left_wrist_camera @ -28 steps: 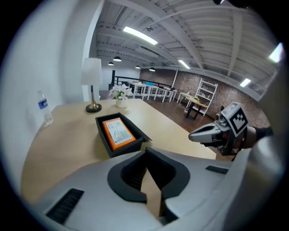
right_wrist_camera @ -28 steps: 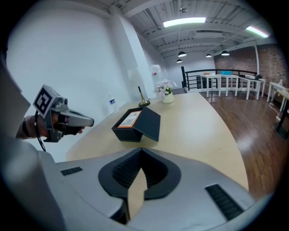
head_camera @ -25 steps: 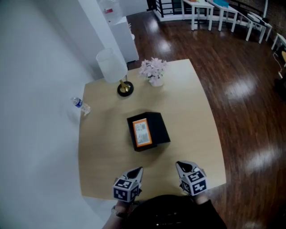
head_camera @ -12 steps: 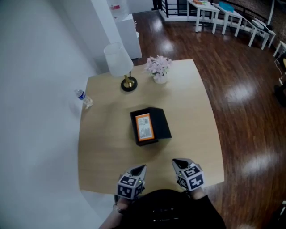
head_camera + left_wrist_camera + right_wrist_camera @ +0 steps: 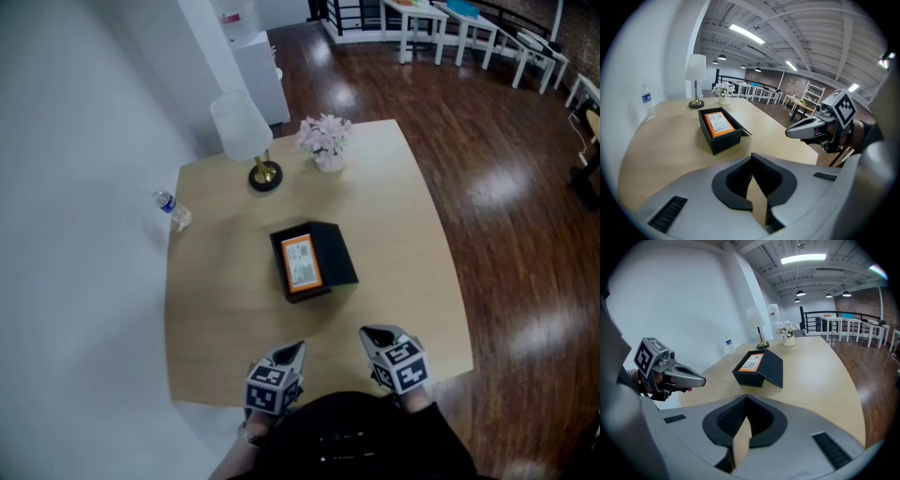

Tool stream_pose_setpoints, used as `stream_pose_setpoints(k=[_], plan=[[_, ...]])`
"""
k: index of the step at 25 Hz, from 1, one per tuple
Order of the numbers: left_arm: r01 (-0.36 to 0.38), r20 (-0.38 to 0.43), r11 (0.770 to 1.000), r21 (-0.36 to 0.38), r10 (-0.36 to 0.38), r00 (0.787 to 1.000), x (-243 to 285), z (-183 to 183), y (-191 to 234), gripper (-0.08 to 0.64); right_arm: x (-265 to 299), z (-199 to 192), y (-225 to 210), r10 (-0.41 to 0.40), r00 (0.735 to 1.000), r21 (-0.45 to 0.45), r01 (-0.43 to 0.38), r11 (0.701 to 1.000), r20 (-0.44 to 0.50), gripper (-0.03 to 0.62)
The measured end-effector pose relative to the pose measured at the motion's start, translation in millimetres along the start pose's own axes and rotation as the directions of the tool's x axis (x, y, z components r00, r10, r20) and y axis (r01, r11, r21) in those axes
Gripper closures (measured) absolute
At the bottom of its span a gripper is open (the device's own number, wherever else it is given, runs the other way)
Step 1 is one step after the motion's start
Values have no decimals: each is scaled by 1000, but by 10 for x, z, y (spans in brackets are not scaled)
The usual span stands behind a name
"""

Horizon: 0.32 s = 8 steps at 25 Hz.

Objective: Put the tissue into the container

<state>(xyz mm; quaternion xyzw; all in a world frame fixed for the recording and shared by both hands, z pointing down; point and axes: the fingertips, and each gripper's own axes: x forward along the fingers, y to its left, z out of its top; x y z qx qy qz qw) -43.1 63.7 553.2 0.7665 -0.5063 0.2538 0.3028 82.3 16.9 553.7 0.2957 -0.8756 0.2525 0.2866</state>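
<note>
Since the earlier frames the two tongs have shifted only slightly, the right pair a little toward the frame's centre. The box and its contents lie as they did.

Head view, left to right.

Far left: a white wall, with a bottle [image 5: 172, 208] at the left edge of the counter [image 5: 394, 216].

Upper left of centre: a lamp [image 5: 241, 127] with a white shade and a dark round base, standing on the counter.

Lower left of centre: the left tongs [image 5: 292, 352], at the near counter edge, pointing toward the box. Its jaws are pressed together with nothing between them, as the left gripper view also shows.

Centre: a black box [image 5: 339, 258], open, its lid folded down to the right. The orange tissue pack [image 5: 301, 262] lies flat inside it, label up.

Upper centre: pale pink flowers [image 5: 323, 141] in a small white pot, just right of the lamp.

Lower right of centre: the right tongs [image 5: 373, 336], beside the left pair and apart from it, also at the near edge. In the right gripper view its jaws meet at the tips and hold nothing.

Right: a dark wooden floor [image 5: 525, 234], with white tables at the upper right of the frame.

Both tongs are well short of the box and touch neither it nor the tissue pack.
</note>
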Motion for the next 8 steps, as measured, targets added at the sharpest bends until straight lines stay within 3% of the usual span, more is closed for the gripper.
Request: stream_pose_setpoints(k=[8], plan=[[2,3,1000,8,-2,1000,-26,-16,12,560,6,7,22,-3,1000,-2,3,1000,21,591]])
